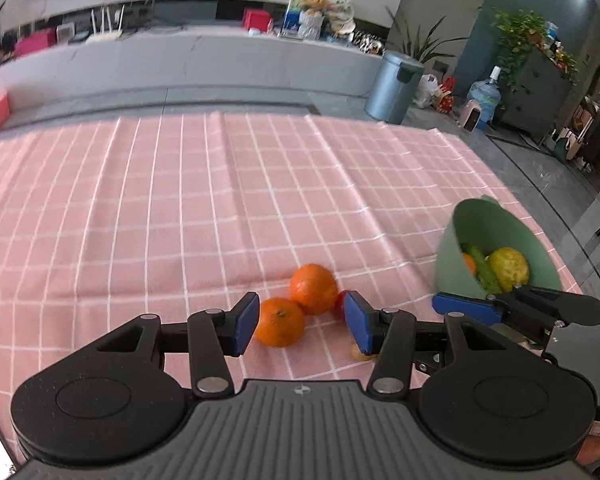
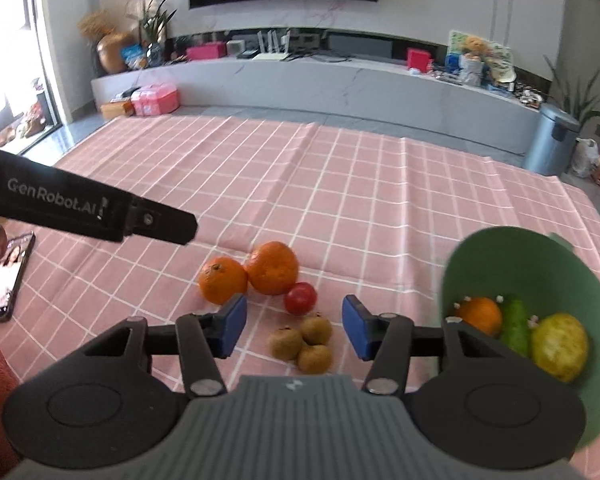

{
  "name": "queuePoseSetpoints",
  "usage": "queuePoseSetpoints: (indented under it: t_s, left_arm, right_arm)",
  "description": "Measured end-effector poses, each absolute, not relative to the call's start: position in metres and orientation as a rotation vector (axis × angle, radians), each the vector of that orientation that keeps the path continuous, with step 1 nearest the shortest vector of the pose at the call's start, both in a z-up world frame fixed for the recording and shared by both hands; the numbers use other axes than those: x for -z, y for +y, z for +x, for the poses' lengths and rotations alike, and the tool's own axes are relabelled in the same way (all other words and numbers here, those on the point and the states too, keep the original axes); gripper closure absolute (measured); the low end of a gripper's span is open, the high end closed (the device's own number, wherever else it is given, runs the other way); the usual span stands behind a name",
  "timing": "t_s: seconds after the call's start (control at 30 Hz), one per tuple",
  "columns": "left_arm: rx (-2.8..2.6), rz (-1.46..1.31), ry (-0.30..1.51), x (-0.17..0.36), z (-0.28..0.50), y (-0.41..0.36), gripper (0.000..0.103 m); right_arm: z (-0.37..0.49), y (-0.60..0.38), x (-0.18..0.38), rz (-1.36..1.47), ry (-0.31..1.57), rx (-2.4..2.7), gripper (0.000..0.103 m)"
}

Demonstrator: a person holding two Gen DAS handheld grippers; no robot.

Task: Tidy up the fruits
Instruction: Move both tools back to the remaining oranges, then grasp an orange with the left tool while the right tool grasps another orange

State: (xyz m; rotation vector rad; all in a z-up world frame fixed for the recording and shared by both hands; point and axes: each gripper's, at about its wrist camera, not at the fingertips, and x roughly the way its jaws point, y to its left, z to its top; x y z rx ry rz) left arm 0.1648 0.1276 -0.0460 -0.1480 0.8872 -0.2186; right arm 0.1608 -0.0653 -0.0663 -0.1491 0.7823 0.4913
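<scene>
Two oranges (image 2: 252, 272) lie side by side on the pink checked cloth, a small red fruit (image 2: 300, 298) to their right and three brown kiwis (image 2: 304, 342) in front. A green bowl (image 2: 540, 256) at the right holds an orange, a green fruit and a yellow fruit. My right gripper (image 2: 294, 328) is open and empty above the kiwis. My left gripper (image 1: 302, 324) is open and empty, just above the nearer orange (image 1: 280, 322). The bowl (image 1: 496, 232) and the right gripper (image 1: 466, 307) show at the right of the left wrist view.
A phone (image 2: 8, 276) lies on the cloth at the left edge. The left gripper's arm (image 2: 88, 208) crosses above it. The pink cloth (image 2: 340, 184) stretches far back. A metal bin (image 2: 550, 140) stands on the floor beyond the table.
</scene>
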Motion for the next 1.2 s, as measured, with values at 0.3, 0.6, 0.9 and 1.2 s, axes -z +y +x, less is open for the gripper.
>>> queuePoseSetpoints:
  t_s: [0.3,0.6,0.9,1.2]
  left_arm:
    - [0.222,-0.112,0.997,0.083,0.180,0.126,0.045]
    - [0.237,-0.108,1.047,0.107,0.197,0.119,0.044]
    - [0.222,-0.076,1.050,0.118,0.207,0.114,0.052]
    - [0.151,-0.172,0.983,0.104,0.201,0.135,0.054]
  right_arm:
    - [0.195,-0.044,0.096,-0.282,0.830,-0.555,0.060]
    - [0.209,-0.037,0.111,-0.415,0.819,-0.611,0.060]
    - [0.211,-0.030,0.117,-0.471,0.787,-0.645,0.060]
    - [0.211,-0.016,0.114,-0.537,0.733,-0.687,0.058]
